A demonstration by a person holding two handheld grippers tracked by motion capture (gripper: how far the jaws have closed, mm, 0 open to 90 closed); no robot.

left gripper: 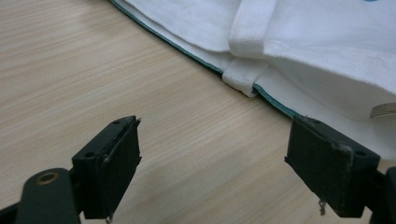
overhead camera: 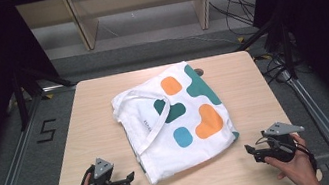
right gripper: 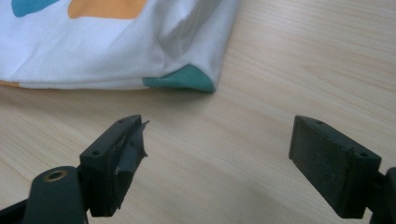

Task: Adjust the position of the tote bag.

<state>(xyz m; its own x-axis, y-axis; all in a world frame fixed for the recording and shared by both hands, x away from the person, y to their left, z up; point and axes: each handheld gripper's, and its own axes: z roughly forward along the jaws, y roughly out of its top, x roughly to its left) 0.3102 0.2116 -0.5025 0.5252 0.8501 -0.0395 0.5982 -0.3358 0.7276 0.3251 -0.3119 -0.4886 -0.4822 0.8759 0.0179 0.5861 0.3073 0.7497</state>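
High view: white tote bag flat mid-table. Left gripper just beside bag's near-left edge, jaws spread wide, nothing between them. Right gripper near bag's teal corner, jaws wide too, gripping nothing, over bare wood.

Matt cloth bag, smooth wood table

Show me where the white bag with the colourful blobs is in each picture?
High view: the bag lies in the middle of the table.
Left gripper view: its white edge and strap fill the top right.
Right gripper view: its corner with the teal patch sits top left.
Shared landmark: the pale wooden table.
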